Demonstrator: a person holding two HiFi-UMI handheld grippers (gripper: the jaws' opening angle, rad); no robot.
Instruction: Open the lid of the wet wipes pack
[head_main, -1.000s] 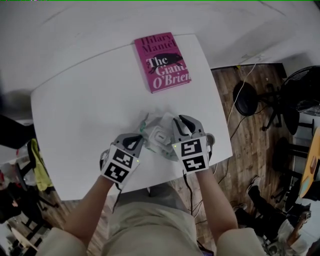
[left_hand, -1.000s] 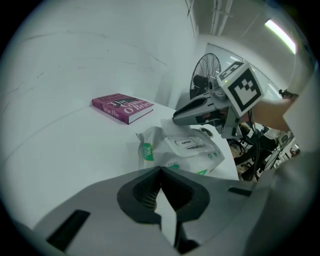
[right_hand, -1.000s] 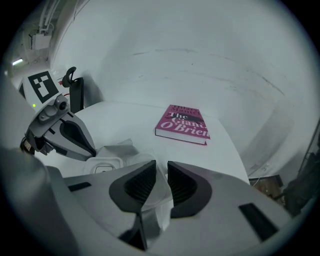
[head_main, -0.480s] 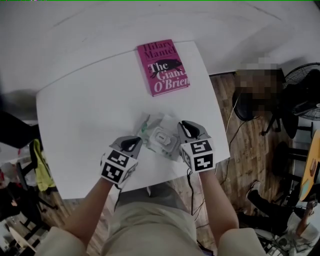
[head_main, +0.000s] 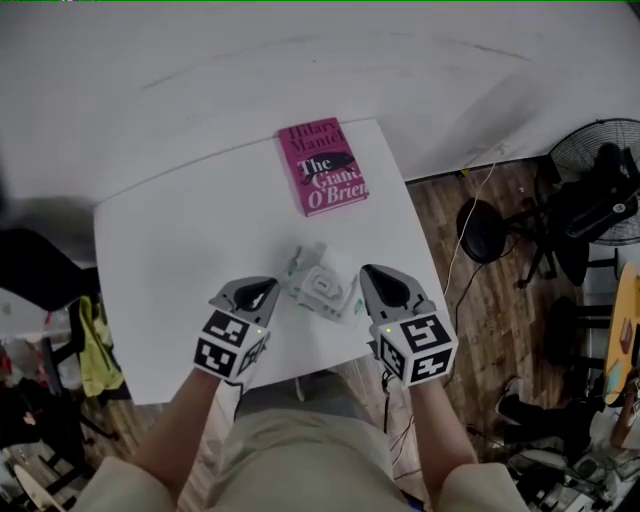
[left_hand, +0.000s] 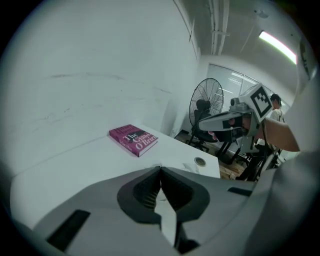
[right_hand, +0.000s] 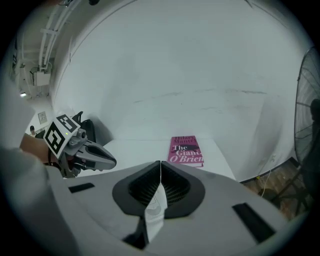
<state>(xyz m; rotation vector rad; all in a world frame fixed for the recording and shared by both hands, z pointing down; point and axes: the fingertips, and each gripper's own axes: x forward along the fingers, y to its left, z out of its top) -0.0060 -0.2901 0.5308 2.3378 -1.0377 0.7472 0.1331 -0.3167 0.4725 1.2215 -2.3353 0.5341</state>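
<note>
The wet wipes pack (head_main: 322, 287), pale green and white with a white lid on top, lies on the white table (head_main: 170, 260) near its front edge. My two grippers hang above the table on either side of it and touch nothing. The left gripper (head_main: 268, 288) (left_hand: 160, 169) is shut and empty. The right gripper (head_main: 370, 275) (right_hand: 160, 164) has its jaws closing, tips touching, with nothing pinched. A strip of the pack (right_hand: 156, 205) shows below through their gap. I cannot tell whether the lid is open. Each gripper view shows the other gripper: the right (left_hand: 212, 120), the left (right_hand: 102, 161).
A pink book (head_main: 322, 167) (left_hand: 133, 139) (right_hand: 186, 150) lies at the table's far side. A small round disc (left_hand: 200, 161) sits on the table near its right edge. Right of the table stand a floor fan (head_main: 600, 180), a stool (head_main: 490, 205) and cables on the wooden floor.
Both grippers rose off the pack and drew back towards me. The right gripper, earlier over the pack's lid, now hangs clear at its right, and the pack has shifted slightly.
</note>
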